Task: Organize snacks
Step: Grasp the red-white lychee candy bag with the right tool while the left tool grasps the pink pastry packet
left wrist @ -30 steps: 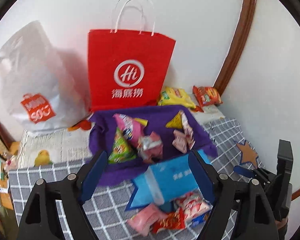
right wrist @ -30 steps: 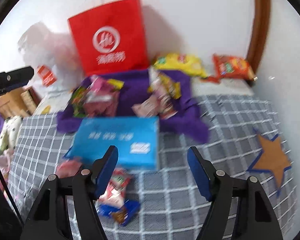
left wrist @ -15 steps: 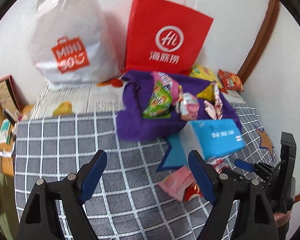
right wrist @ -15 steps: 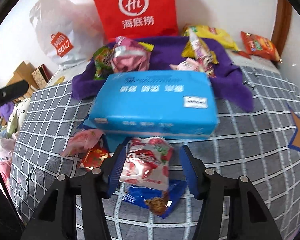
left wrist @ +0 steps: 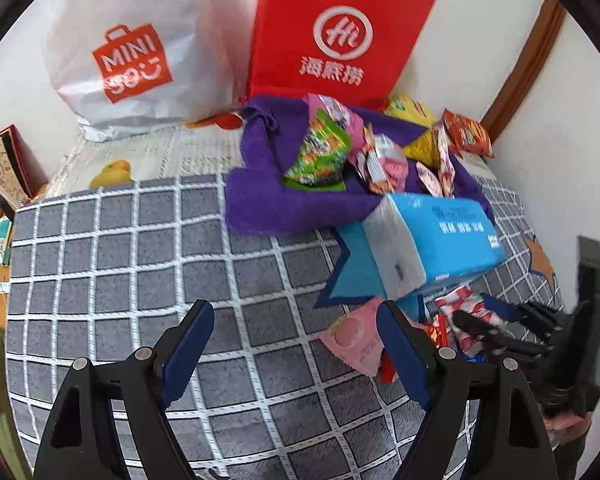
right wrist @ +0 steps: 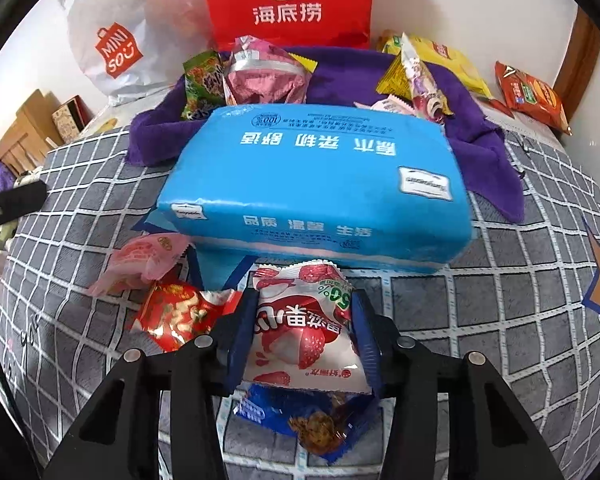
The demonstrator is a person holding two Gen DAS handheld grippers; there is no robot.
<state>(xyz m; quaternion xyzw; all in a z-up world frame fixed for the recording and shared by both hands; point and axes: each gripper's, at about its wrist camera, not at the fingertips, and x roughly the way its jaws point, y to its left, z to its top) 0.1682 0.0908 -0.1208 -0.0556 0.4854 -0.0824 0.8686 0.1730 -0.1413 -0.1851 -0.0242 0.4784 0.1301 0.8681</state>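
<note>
Snacks lie scattered on a grey blanket with a white grid pattern, and the blue tissue pack in the middle of it serves as the landmark. Just in front of the tissue pack, a white-and-red lychee snack packet sits between the fingers of the right gripper; the jaws have just been closing, and both blue pads now press against the packet's sides. Under that packet, further from the tissue pack, lies a blue cookie packet. To the front left of the tissue pack lie a red packet and a pink packet, the pink one nearly touching the pack's corner. Behind the tissue pack a purple towel is spread, carrying a green packet, a pink foil packet and a yellow packet. Beyond the towel, against a white wall, stand a red paper bag and, to its left, a white plastic shopping bag. An orange packet lies behind and to the right of the tissue pack, near a brown wooden trim on the wall. Far left of the tissue pack, cardboard boxes sit off the blanket's edge. The left gripper hovers over bare blanket to the front left of the tissue pack, its jaws spread wide with nothing between them.
</note>
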